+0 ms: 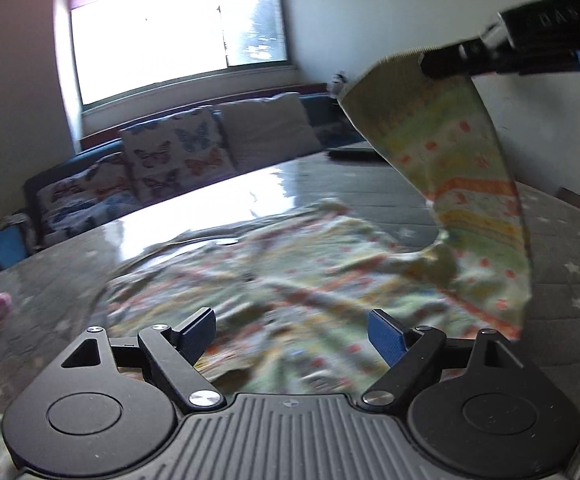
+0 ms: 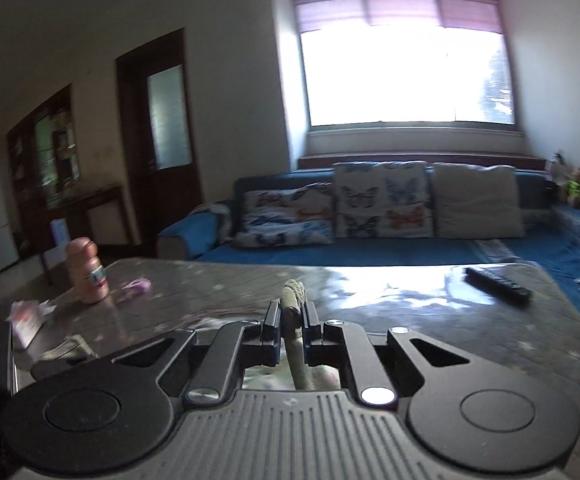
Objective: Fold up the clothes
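A light patterned garment [image 1: 298, 280] in green, yellow and orange lies crumpled on the glossy grey table [image 1: 210, 208]. My left gripper [image 1: 292, 334] is open and empty, low over the garment's near part. My right gripper [image 1: 442, 62] shows at the upper right of the left wrist view, shut on one edge of the garment and lifting a long flap [image 1: 462, 184] off the table. In the right wrist view my right gripper [image 2: 290, 316] is shut on a bunched strip of the cloth [image 2: 293, 300] above the table [image 2: 410, 320].
A pink bottle [image 2: 87, 270], small pink items [image 2: 134, 286] and a white packet [image 2: 28, 320] stand at the table's left. A black remote [image 2: 498, 285] lies at its far right. A blue sofa with butterfly cushions [image 2: 382, 200] runs behind the table under a bright window.
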### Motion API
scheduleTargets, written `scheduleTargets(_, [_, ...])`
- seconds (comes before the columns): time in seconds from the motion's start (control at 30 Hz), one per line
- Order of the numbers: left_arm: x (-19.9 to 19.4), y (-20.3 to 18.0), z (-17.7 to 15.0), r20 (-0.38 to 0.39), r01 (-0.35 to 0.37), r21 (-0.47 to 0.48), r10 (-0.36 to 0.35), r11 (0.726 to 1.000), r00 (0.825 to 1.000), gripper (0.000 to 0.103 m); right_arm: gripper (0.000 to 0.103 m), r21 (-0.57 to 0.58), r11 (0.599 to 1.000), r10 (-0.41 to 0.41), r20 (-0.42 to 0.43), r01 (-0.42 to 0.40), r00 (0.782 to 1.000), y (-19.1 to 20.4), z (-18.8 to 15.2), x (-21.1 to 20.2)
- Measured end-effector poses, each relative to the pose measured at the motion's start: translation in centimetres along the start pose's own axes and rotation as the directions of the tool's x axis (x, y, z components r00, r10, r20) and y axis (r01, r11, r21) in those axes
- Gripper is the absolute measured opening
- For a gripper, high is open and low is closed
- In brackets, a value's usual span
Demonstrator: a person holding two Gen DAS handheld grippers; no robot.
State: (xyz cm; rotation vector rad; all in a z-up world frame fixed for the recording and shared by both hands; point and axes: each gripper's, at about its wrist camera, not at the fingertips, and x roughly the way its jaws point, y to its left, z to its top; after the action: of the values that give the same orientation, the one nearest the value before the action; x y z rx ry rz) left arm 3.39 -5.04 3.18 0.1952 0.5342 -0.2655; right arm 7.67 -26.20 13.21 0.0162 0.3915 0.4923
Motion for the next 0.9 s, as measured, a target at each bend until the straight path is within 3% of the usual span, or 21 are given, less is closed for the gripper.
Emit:
scheduleTargets(0.17, [-1.1,4.1,-2.1,-0.037,-0.103,-0.084,0.100,0.991,0.994,0.085,0.009,-0.042,0.993,0.103,-0.089,-0.107,0.991,4.6,-1.4,4.0])
scheduleTargets(0.33, [-1.6,6.3,-3.6,-0.071,-0.161,-0.133,0.153,0.978,0.986,0.085,0.010,-0.060,0.981,0.171,-0.186,-0.185,0.968,7.8,-3.8,6.9])
scheduleTargets(0.5, [-1.9,6.7,-3.7,-0.070,-0.167,-0.143,0.159,0.975,0.985,0.085,0.025,-0.038,0.969,0.228,-0.244,-0.244,0.943,8.5,-5.9,6.9])
scheduleTargets(0.63, [-2.0,6.2,-3.2,-0.056,-0.146,-0.136,0.140,0.980,0.989,0.085,0.030,-0.044,0.975,0.197,-0.281,-0.218,0.939,6.8,-7.1,5.3])
scheduleTargets(0.9, [-0.5,3.8,-2.4,-0.053,-0.050,-0.098,0.045,0.994,0.998,0.078,0.032,0.027,0.999,0.040,-0.369,-0.032,0.929,0.7,-10.9,2.9])
